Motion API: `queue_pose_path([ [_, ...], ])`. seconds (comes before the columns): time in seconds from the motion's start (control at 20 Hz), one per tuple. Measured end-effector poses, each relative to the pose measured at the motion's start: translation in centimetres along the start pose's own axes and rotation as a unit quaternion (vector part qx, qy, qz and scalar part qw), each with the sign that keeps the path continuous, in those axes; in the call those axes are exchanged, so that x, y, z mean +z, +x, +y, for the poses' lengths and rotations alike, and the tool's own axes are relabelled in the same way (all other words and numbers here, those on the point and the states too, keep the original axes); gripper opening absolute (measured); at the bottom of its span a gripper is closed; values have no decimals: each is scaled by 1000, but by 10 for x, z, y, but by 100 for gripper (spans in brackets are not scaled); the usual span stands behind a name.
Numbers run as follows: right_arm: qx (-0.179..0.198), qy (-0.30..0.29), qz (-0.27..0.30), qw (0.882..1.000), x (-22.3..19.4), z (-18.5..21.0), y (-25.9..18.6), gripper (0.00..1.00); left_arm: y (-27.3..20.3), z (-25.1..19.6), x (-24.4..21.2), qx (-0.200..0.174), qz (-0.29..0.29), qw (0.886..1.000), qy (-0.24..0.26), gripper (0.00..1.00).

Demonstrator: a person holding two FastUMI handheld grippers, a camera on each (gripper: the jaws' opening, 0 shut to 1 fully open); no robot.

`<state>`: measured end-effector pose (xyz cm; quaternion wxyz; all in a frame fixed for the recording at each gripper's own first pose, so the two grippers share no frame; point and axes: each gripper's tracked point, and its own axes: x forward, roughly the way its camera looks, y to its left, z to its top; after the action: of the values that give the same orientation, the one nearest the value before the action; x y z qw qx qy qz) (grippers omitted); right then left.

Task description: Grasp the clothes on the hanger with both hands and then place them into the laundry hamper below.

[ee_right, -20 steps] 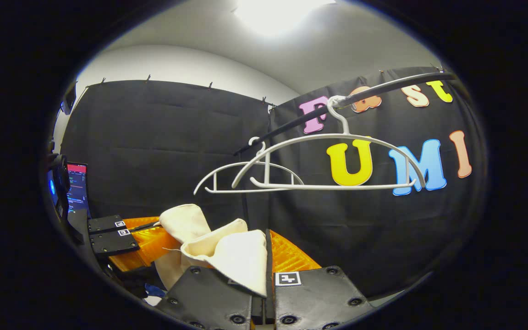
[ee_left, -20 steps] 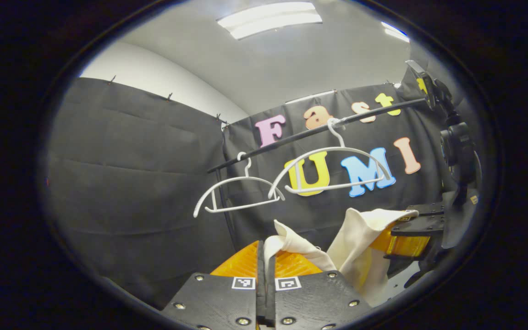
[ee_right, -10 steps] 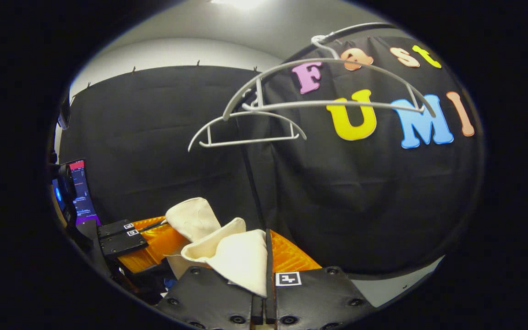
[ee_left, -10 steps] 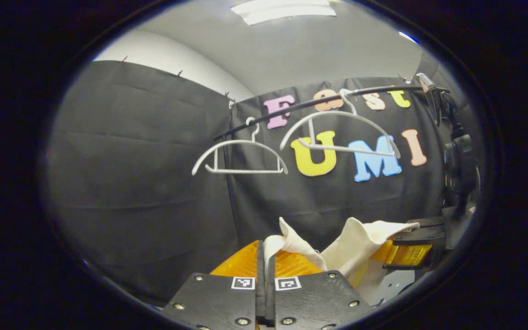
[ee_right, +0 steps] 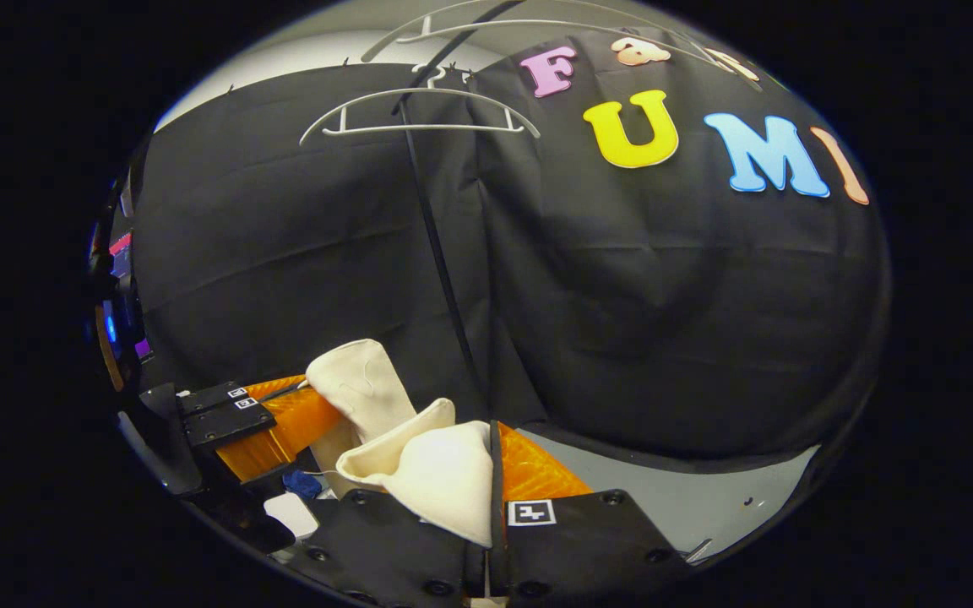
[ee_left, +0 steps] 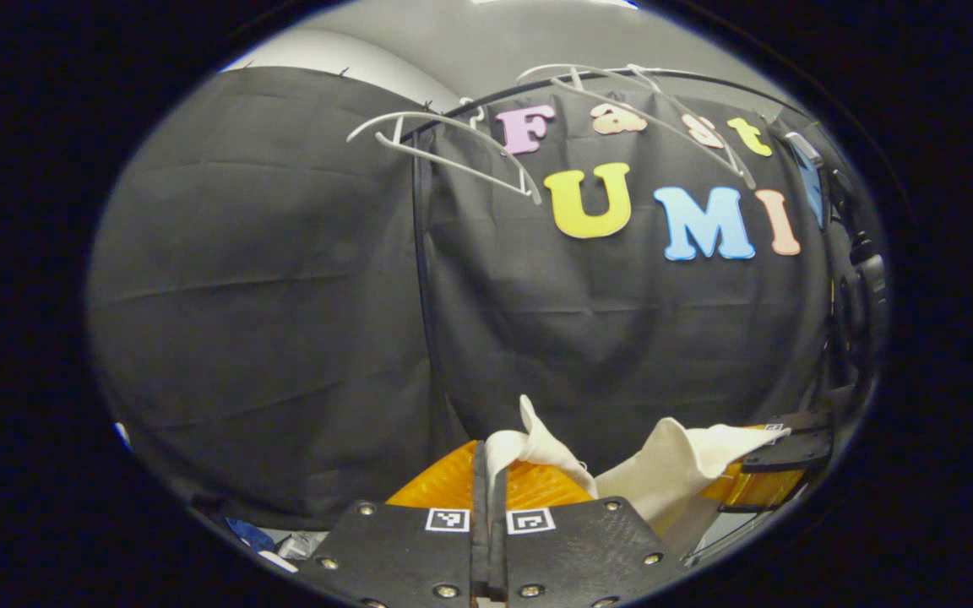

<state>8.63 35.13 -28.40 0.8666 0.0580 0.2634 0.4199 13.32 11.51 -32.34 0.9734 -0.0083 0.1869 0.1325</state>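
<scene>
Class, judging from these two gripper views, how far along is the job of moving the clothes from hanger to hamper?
Done: the cream cloth garment is off; both white plastic hangers hang bare on the rail. In hand: the left gripper and right gripper each pinch the garment, held between them. Left: placing it in the hamper.

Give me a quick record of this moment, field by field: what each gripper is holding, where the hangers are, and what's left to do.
left gripper: shut on the cream garment
right gripper: shut on the same garment
garment position: slung between both grippers, off the hangers
hangers: two white ones, bare, on the rail above
hamper: cannot tell where it is
left to do: place garment into hamper
</scene>
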Motion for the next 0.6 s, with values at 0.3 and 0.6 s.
queue_pose_path([
  [0.3, -40, -7, 5, 999, -67, -30, 22, 5, 23, 10, -83, 22, 45, 999, -19, 1],
  [0.6, -66, 6, 48, 997, -155, -47, 52, 5, 39, 7, -188, 28, 105, 994, -28, 1],
])
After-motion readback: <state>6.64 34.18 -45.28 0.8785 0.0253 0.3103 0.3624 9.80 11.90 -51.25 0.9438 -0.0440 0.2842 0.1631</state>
